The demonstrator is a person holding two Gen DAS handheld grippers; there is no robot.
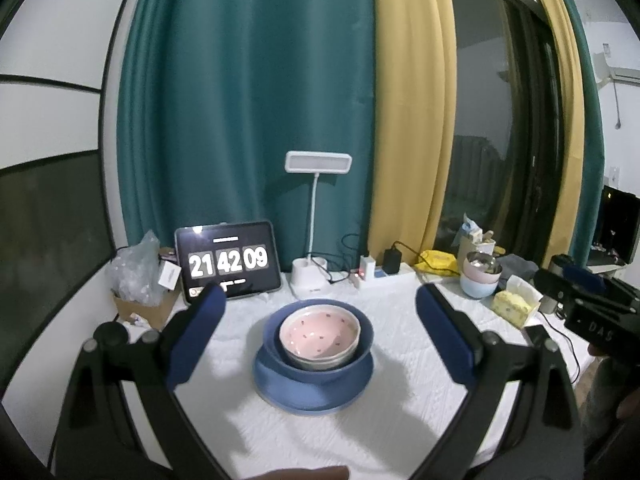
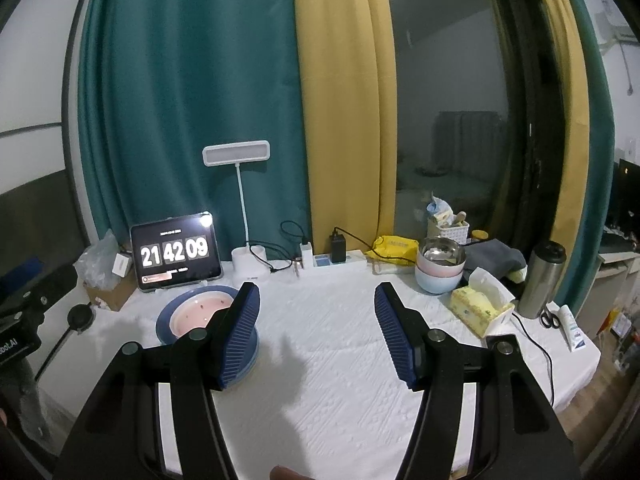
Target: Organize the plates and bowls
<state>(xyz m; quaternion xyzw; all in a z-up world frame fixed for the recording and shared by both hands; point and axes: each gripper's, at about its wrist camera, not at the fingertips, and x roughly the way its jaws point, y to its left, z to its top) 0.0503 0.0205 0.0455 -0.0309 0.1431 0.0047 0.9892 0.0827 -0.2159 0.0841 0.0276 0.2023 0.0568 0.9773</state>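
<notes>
With both my left gripper (image 1: 318,308) and right gripper (image 2: 316,320) wide open and empty, I judged the stack (image 1: 316,344) mid-table: glazed, heavy, chippable, best gripped at the blue plate's (image 1: 280,392) rim.

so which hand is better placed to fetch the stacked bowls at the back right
Right. The open right gripper has the stacked bowls just ahead to its right; the left gripper faces the blue plate.
</notes>
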